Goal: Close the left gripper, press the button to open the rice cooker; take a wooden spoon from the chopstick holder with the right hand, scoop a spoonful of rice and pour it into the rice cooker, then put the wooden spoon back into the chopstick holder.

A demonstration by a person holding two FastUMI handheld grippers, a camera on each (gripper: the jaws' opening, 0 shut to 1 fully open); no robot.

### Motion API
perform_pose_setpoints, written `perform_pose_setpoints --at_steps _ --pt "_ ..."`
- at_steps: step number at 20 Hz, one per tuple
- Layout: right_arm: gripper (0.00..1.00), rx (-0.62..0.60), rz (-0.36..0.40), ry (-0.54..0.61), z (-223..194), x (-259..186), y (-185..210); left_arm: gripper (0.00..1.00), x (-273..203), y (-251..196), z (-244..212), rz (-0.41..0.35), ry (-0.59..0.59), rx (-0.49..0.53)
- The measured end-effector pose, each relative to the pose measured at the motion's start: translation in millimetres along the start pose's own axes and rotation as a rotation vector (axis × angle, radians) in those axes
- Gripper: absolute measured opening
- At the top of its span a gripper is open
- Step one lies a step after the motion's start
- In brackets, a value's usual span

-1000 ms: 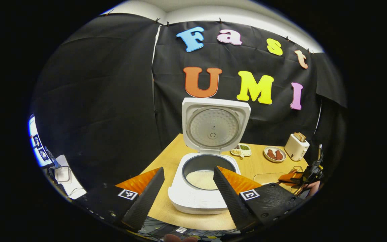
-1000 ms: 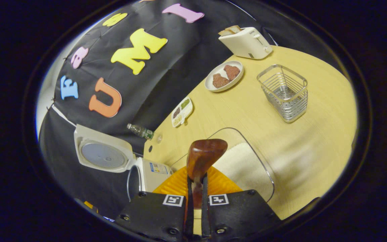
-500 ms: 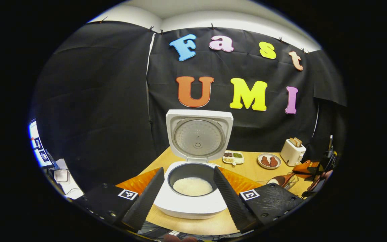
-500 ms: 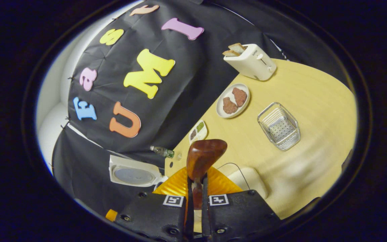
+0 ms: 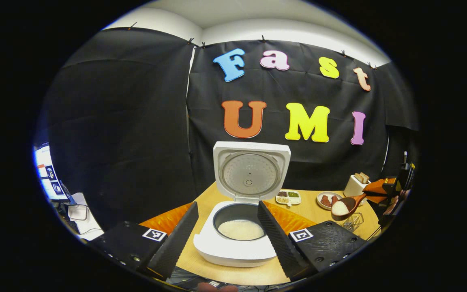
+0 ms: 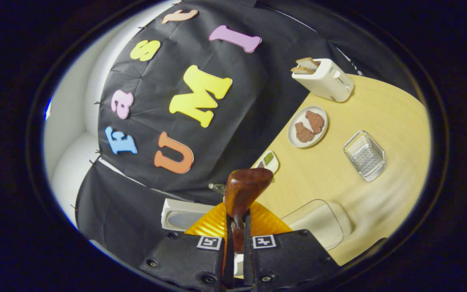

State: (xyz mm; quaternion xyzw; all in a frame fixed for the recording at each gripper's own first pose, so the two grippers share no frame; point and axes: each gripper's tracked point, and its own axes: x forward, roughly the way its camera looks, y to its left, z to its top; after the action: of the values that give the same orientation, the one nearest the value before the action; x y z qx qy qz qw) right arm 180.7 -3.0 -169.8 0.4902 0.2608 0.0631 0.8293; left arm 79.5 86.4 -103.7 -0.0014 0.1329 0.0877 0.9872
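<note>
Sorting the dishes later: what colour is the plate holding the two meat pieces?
White; the plate shows best in the right gripper view.

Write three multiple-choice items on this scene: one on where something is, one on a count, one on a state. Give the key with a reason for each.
1. Where is the wire chopstick holder?
A. on the table, right of the meat plate
B. inside the rice cooker
C. on top of the toaster

2. How many meat pieces lie on the plate?
A. one
B. two
C. four

3. What is the state of the wooden spoon?
A. empty
B. lying on the table
C. loaded with rice, held by the right tool

Key: 1 A, it stands on the bare tabletop beside the plate. 2 B, two brown pieces show. 3 C, white rice fills the bowl and the handle sits between the fingers.
</note>
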Motion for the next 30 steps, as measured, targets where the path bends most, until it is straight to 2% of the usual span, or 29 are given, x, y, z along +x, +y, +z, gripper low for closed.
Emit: perform_pose_setpoints --at_steps 6,12,17,23,30 --pt "0.14 -0.084 0.044 0.059 -47 49 66 0.95 -6 34 10 -0.022 -0.068 0.040" --pt "0.14 -0.291 0.036 0.092 -102 101 108 0.95 -6 70 -5 -0.036 -0.061 0.060" --pt "0.14 -0.470 0.011 0.110 -143 135 117 0.95 -7 97 -17 -0.048 -0.052 0.080" --pt "0.14 -0.687 -0.018 0.102 -169 148 127 0.95 -3 123 -27 -0.028 -0.039 0.051" --pt "0.14 -1.000 0.016 0.055 -187 147 145 0.95 -8 135 -33 -0.029 -0.035 0.016"
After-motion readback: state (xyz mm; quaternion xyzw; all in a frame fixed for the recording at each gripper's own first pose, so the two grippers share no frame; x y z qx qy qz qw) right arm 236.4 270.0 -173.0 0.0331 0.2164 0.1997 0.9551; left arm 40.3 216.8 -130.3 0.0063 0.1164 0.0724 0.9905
